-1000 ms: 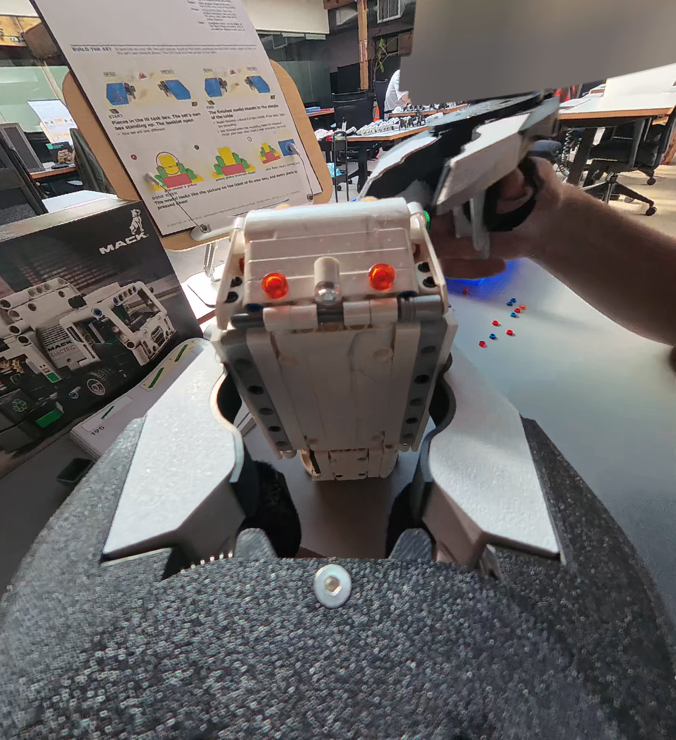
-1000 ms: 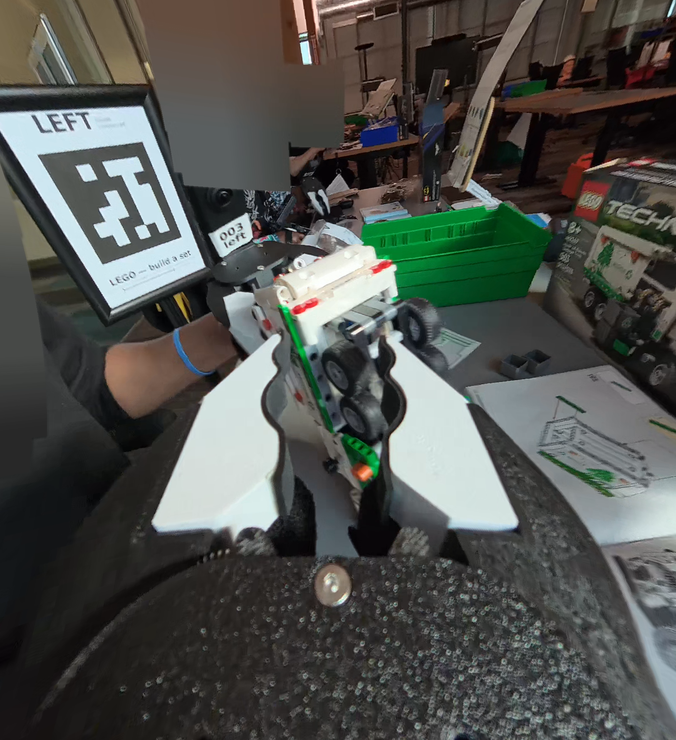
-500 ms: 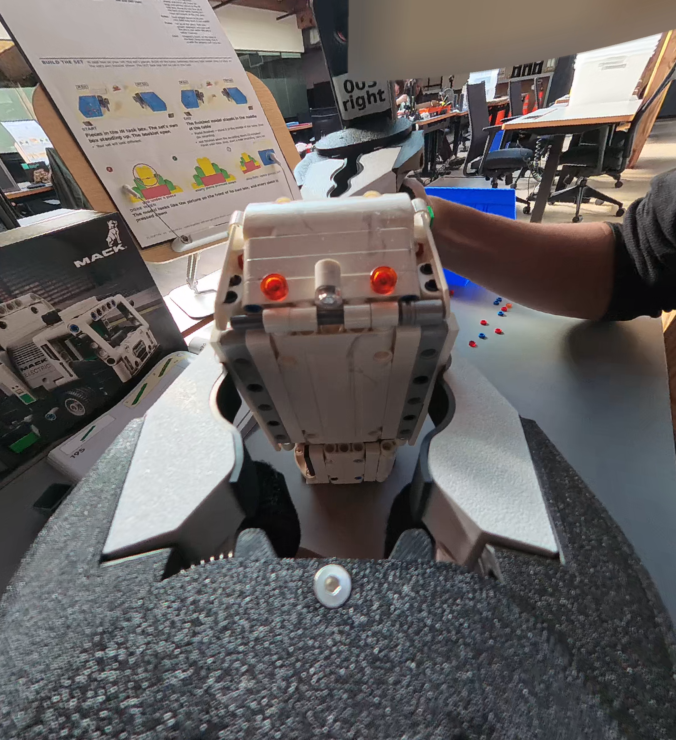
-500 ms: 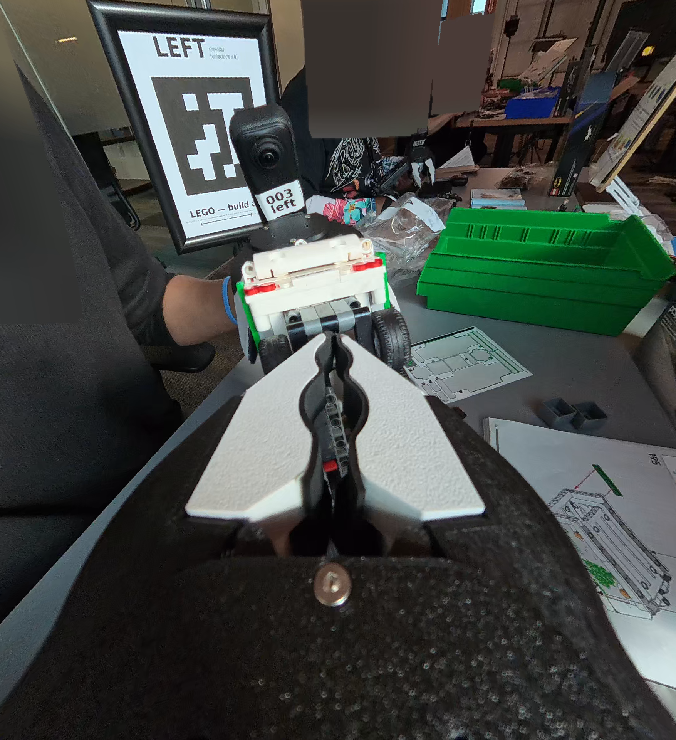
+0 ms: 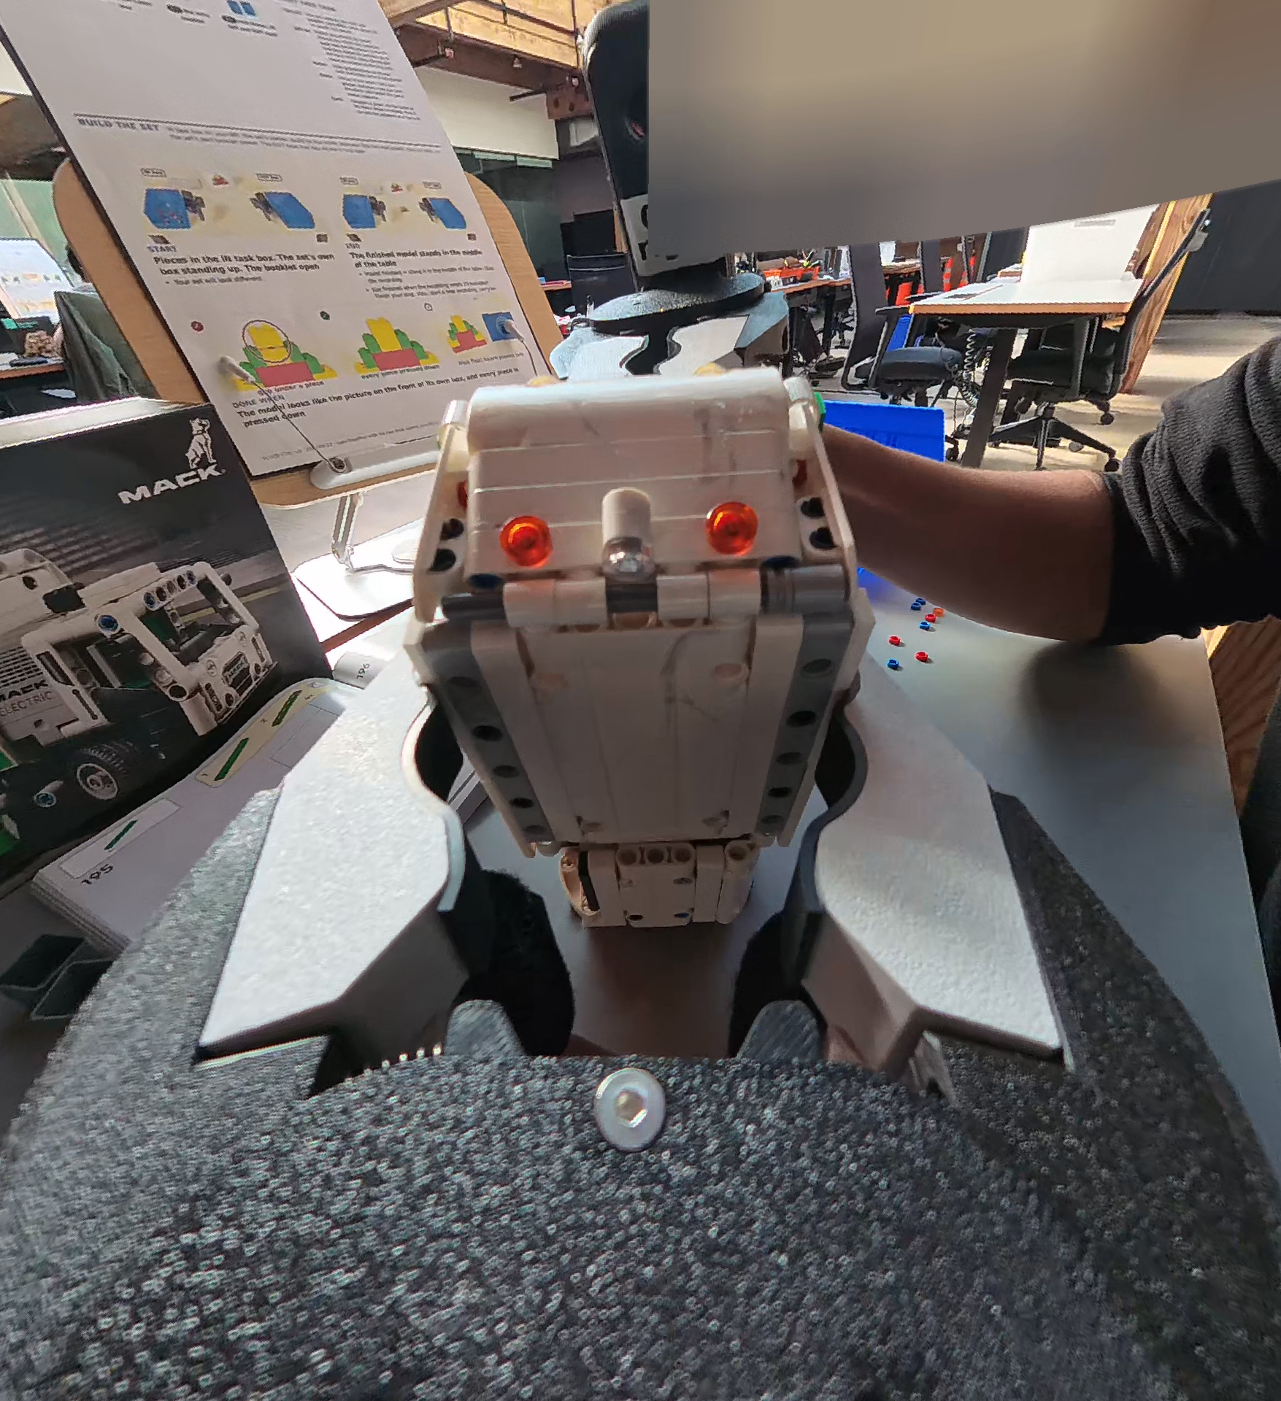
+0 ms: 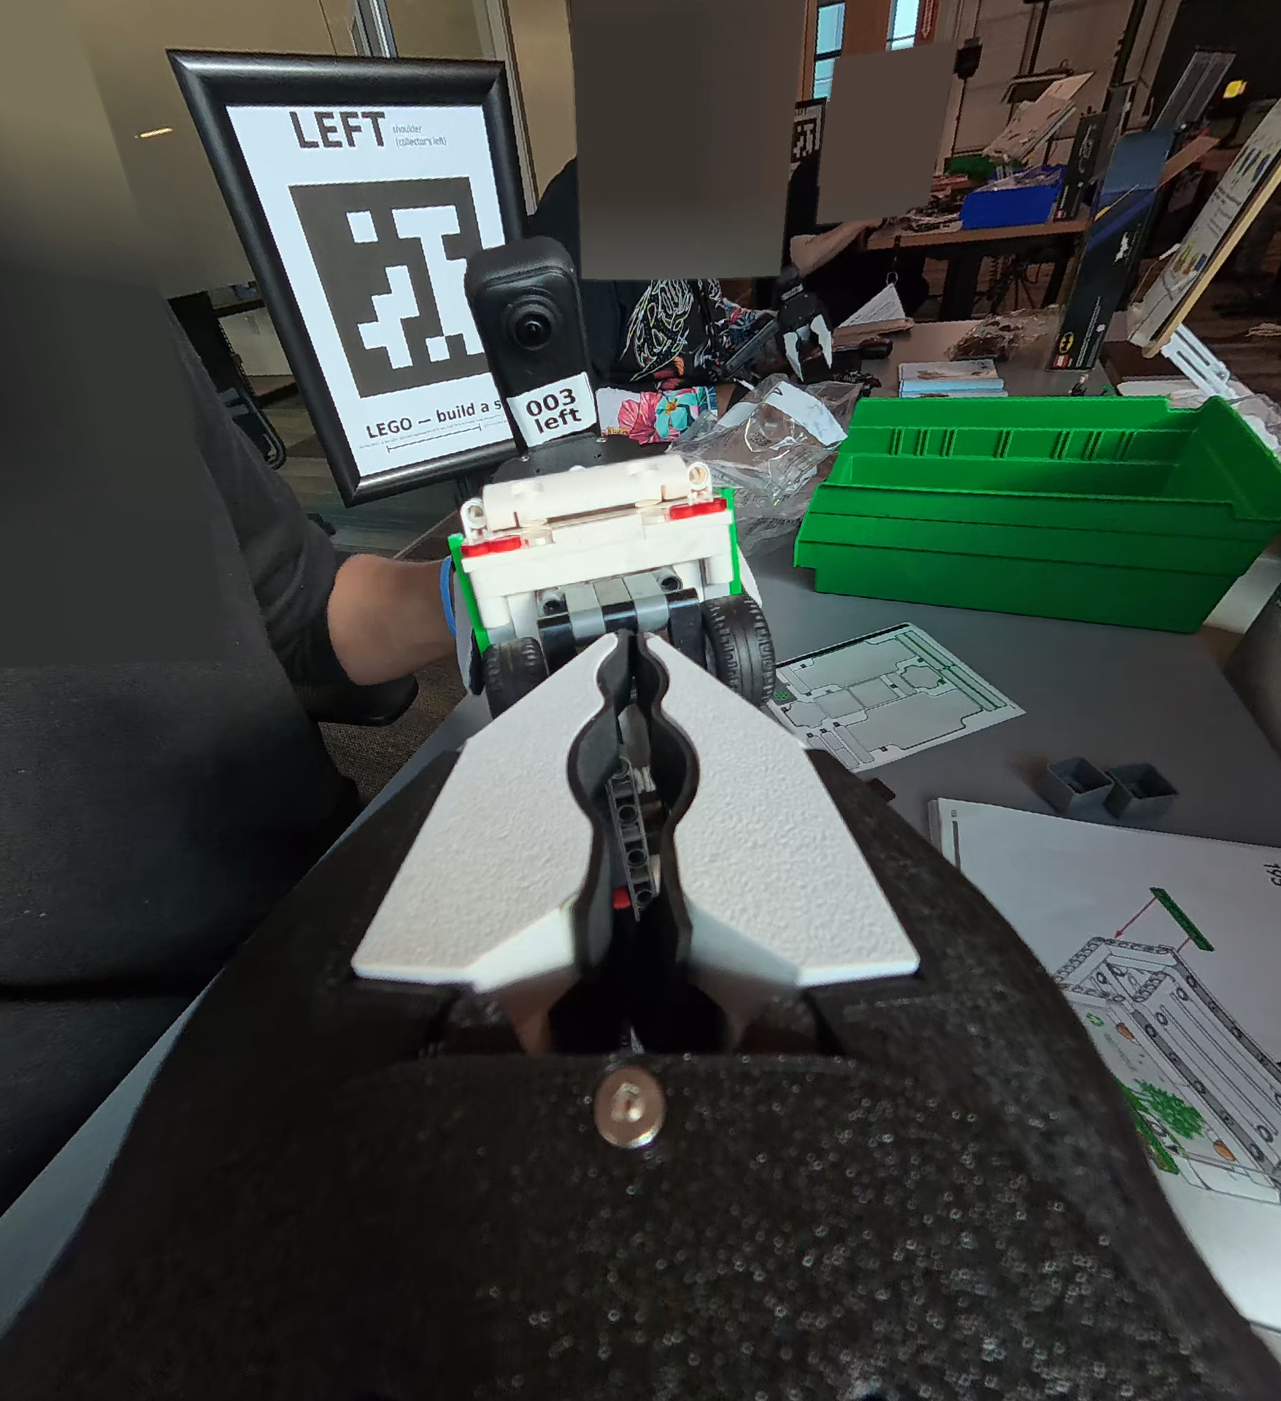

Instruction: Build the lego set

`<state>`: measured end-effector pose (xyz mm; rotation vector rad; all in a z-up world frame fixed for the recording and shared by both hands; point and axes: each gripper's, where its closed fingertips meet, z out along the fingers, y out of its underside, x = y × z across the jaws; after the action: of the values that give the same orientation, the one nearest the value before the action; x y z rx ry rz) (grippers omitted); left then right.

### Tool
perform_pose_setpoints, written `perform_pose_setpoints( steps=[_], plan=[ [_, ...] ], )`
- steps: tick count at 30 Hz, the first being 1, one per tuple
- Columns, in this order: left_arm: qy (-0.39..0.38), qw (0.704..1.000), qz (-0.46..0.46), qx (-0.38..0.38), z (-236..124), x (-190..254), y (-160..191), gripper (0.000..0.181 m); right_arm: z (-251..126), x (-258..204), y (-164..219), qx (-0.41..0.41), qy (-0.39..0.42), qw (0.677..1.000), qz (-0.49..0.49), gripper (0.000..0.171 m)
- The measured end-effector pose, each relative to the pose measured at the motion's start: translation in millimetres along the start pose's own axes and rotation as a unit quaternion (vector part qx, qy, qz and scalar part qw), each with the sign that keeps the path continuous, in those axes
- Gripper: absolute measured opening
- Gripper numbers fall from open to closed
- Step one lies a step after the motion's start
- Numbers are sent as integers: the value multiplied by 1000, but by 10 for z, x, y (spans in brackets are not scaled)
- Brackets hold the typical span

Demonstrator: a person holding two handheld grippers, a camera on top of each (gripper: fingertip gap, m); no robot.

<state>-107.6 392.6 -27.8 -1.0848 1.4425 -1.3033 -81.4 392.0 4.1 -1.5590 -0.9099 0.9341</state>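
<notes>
Tabletop [image 6: 1077,705] in grey carries everything: a green bin [image 6: 1039,523] at the far side, the set's box [image 5: 91,629], and an open instruction booklet [image 6: 1153,985] to the right of the right claw. Above it, the white truck model [image 5: 637,644] is held off the surface, clamped across its body by the left claw [image 5: 633,766], whose two white fingers [image 5: 334,872] press on either flank. From the left wrist view the model's long axis runs straight away from that claw, roof side and orange lights facing the camera. The right claw [image 6: 631,659] is clenched on a dark grey beam [image 6: 631,841], which lies lengthwise in the narrow slot between its fingers and points at the model's underside, between the black wheels [image 6: 736,652]. The claw's tip sits just at the grey chassis parts there, so the coming push likely runs straight ahead along that shared line. Whether the beam's front end already touches a hole cannot be told, since the fingertips cover it. A few small red and blue pins [image 5: 918,637] lie loose on the tabletop beyond the model.
</notes>
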Motion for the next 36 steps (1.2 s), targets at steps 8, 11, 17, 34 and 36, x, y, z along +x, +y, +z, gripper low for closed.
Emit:
perform_pose_setpoints(
  steps=[8,11,17,34,36],
  plan=[
    [13,1000,10,-9,29,19,-5,96,-137,-26,-77,13,-1,1000,-27,24],
    [12,1000,9,-8,31,17,-8,95,-145,-106,-78,15,-34,999,-10,31],
    [14,1000,9,-6,40,19,-10,95,-116,-119,-52,10,-36,999,-13,24],
    [17,1000,15,-13,69,44,-16,95,-56,-213,-12,14,-76,997,5,14],
    [17,1000,13,-17,60,24,-9,95,-47,-193,-19,14,-70,997,8,14]
  ],
)
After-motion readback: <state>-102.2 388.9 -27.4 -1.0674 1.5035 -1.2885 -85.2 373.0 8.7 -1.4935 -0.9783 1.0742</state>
